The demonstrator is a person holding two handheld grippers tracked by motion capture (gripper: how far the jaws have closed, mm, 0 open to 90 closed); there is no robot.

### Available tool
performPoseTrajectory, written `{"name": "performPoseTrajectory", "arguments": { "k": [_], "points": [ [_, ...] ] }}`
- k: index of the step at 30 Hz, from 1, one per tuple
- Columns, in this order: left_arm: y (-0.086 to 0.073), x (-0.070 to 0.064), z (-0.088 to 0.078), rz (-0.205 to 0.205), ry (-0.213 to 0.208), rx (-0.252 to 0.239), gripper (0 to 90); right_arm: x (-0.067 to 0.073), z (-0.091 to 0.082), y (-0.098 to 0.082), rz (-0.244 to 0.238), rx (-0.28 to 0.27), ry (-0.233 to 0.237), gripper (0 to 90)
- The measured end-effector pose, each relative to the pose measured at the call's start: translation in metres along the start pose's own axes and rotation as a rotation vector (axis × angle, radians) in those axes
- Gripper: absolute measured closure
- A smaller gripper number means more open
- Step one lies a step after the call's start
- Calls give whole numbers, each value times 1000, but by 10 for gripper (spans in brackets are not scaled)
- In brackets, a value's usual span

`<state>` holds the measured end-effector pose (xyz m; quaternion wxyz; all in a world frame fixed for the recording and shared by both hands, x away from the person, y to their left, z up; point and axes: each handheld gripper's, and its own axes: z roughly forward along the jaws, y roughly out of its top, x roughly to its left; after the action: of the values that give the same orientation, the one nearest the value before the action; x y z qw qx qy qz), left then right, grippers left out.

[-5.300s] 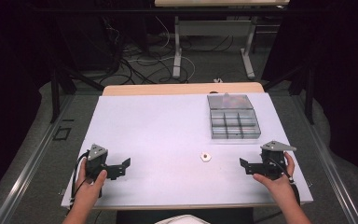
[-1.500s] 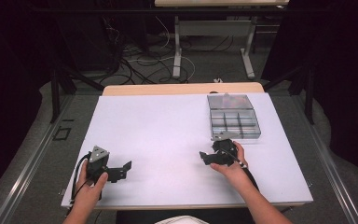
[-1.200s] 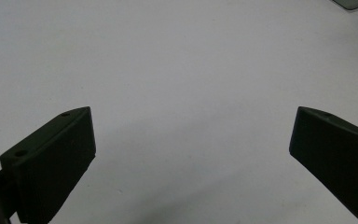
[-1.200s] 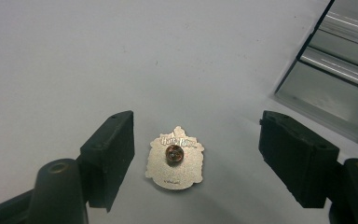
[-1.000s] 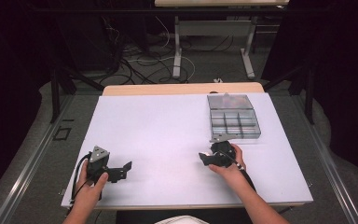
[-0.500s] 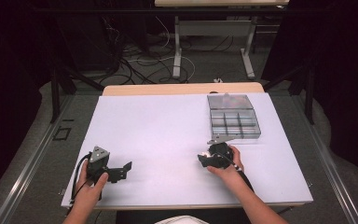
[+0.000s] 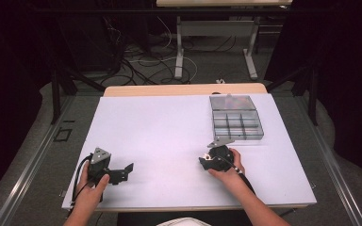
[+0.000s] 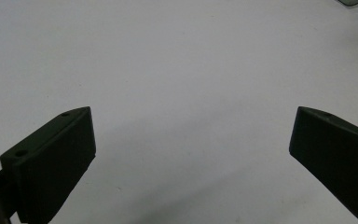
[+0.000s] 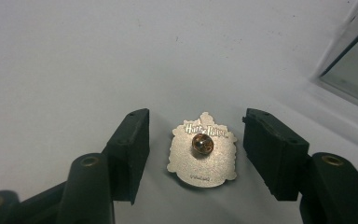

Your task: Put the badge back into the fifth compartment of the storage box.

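A silver pin badge [image 9: 202, 150] lies back-up on the white table, its brass clasp in the middle. My right gripper [image 9: 196, 149] points down over it with one jaw on each side, a small gap left between each pad and the badge. Its jaws have just been closing around the badge. In the high view my right gripper [image 7: 207, 159] is at the table's centre right, just in front of the clear compartment box [image 7: 236, 118]. My left gripper [image 7: 125, 172] rests near the front left, and its jaws stand wide open over bare table [image 8: 191, 84].
The clear compartment box sits at the back right of the white table [image 7: 169, 127], and its edge [image 9: 354, 70] shows close to the right gripper. Dark floor, cables and a desk frame lie beyond the table.
The right hand has come in from the front right to the badge at centre right. Its jaws have narrowed around the badge. The left hand has stayed put.
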<state>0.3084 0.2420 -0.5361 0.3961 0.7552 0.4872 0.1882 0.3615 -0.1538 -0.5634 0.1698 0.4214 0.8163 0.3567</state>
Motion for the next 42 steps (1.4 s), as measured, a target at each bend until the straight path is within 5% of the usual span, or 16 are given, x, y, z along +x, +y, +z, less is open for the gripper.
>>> {"name": "performPoseTrajectory", "arguments": {
  "k": [42],
  "points": [
    [0,1,0,2,-4,5,9,-1,-6,-7,1,-24,3,553]
  ]
}}
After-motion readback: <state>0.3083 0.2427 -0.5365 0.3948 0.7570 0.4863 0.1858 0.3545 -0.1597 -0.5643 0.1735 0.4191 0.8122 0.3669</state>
